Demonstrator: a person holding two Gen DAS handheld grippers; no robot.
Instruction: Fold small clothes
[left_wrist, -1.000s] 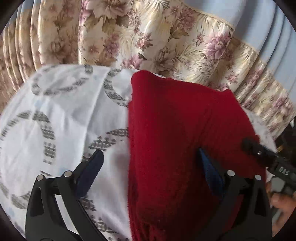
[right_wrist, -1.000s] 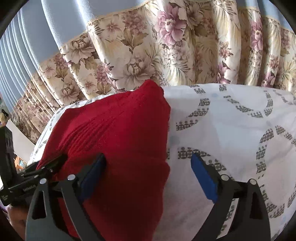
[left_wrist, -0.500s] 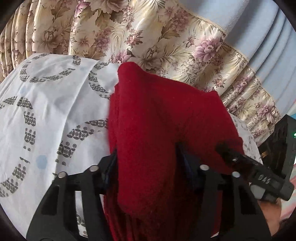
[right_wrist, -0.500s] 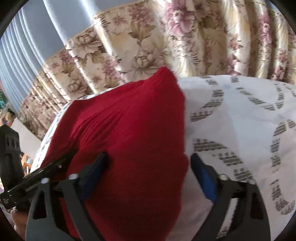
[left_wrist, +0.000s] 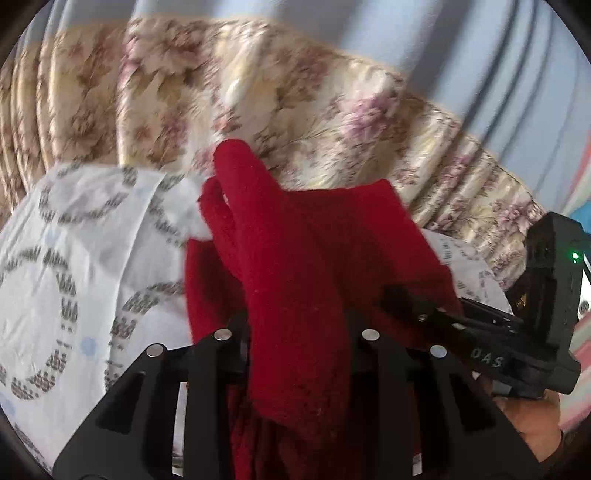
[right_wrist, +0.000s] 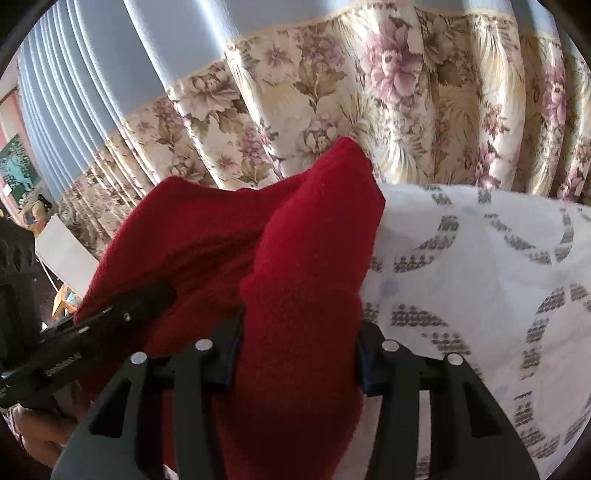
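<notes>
The left claw (left_wrist: 299, 332) is closing, its jaws narrowed onto a bunched fold of the red knitted garment (left_wrist: 295, 266), which fills the gap between them. The right claw (right_wrist: 295, 350) is closing too, pinching another thick fold of the same garment (right_wrist: 306, 258). The cloth hangs lifted between both claws above the white patterned sheet (right_wrist: 480, 258), before a floral curtain (right_wrist: 406, 92). White lettering on the right claw's body in the left view reads roughly "DAS"; it is blurred.
</notes>
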